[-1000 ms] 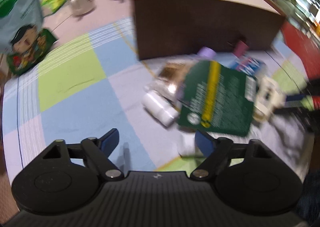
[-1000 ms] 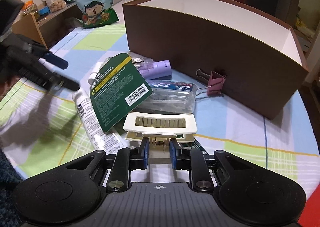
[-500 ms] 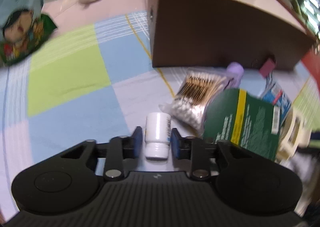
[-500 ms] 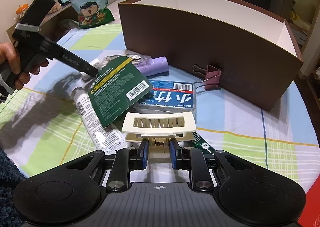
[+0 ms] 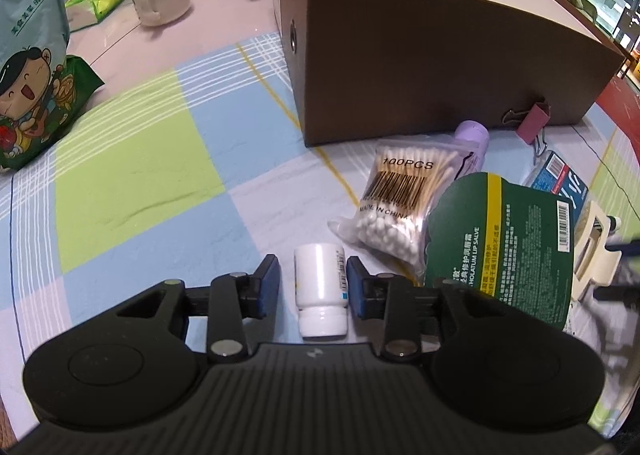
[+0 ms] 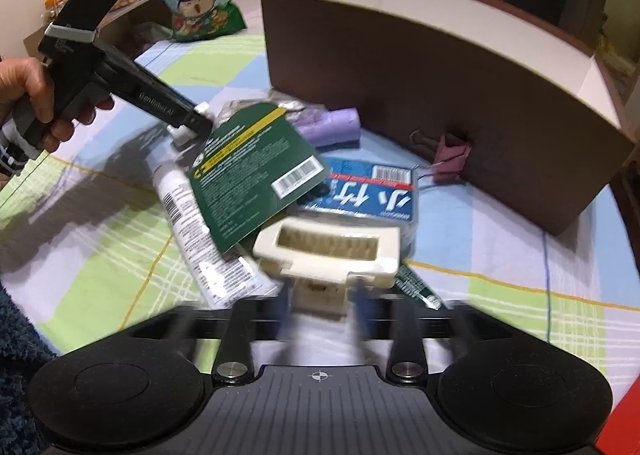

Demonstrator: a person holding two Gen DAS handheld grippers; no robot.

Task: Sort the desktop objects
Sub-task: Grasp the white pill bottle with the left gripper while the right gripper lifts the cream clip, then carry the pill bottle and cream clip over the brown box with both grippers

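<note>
Nothing boxed yet afaict. Your L gripper [image 5: 313, 287] is apart round the bottle [image 5: 320, 289], no squeeze; R gripper [image 6: 320, 309] blurred, can't tell. Pile sits beside box [image 5: 420, 55].

You see a white bottle [image 5: 320, 287] between blue pads [image 5: 269, 283], on a cloth [image 5: 132, 175] checked in green, pale blue and lilac. To its right lie a dark green card [image 5: 500, 247] with a yellow stripe, a cream clip [image 6: 332, 251] and, far, a brown box [image 5: 432, 67].
</note>
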